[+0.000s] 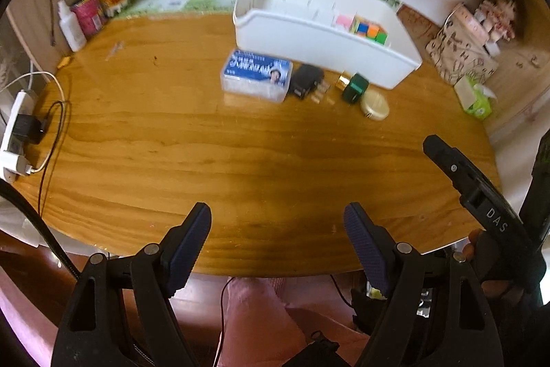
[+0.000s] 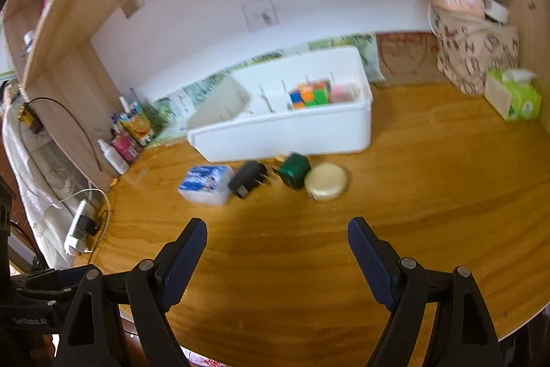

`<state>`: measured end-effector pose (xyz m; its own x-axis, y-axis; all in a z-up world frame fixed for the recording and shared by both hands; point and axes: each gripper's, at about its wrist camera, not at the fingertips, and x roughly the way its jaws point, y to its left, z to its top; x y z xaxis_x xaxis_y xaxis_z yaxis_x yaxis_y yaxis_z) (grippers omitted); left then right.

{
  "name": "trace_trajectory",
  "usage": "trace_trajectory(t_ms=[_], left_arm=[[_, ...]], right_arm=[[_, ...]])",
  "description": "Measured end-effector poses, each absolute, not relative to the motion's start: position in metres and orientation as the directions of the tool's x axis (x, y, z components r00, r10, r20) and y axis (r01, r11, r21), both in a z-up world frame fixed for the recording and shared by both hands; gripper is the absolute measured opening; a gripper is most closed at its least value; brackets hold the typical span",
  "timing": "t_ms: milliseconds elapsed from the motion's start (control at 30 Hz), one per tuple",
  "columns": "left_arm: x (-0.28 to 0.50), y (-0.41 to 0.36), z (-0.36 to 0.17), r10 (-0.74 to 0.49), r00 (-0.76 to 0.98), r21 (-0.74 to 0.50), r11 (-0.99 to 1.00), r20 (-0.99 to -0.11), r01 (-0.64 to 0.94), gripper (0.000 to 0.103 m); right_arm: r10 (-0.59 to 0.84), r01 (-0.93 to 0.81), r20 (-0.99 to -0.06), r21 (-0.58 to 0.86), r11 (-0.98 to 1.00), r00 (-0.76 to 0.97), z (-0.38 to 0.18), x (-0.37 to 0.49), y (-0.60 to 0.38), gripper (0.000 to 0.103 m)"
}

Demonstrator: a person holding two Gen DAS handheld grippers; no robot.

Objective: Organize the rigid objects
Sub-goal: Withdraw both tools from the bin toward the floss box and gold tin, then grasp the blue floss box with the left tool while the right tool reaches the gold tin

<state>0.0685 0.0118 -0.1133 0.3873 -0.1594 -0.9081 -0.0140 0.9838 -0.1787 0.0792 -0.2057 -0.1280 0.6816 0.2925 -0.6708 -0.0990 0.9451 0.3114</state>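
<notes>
Both grippers, left gripper (image 1: 276, 217) and right gripper (image 2: 276, 231), gape empty above the wooden desk (image 1: 240, 160). Clear rectangular plastic box with blue label (image 1: 256, 78) lies flat before the white divided bin (image 1: 343, 57), long axis parallel to the bin's front. Probably light, stiff, slick; pinch across the short sides.

Left gripper (image 1: 277, 231): black plastic arms, silver rivets, dark-blue ribbed pads (image 1: 190, 243). Right gripper (image 2: 277, 245): same build, white "DAS" lettering.
</notes>
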Motion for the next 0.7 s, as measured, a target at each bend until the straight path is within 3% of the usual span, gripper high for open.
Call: trace_trajectory(t_ms=[333, 700], left_arm=[[0.126, 0.018, -0.149, -0.159, 0.203, -0.163, 0.987, -0.966, -0.006, 0.082], [0.203, 0.024, -0.166, -0.131, 0.102, -0.13, 0.991, -0.986, 0.022, 0.082]], right_arm=[[0.161, 0.029, -0.791, 0.22, 0.975, 0.591, -0.175, 0.118, -0.209, 0.085], [0.069, 0.116, -0.844, 0.154, 0.981, 0.532, -0.202, 0.167, -0.205, 0.085]])
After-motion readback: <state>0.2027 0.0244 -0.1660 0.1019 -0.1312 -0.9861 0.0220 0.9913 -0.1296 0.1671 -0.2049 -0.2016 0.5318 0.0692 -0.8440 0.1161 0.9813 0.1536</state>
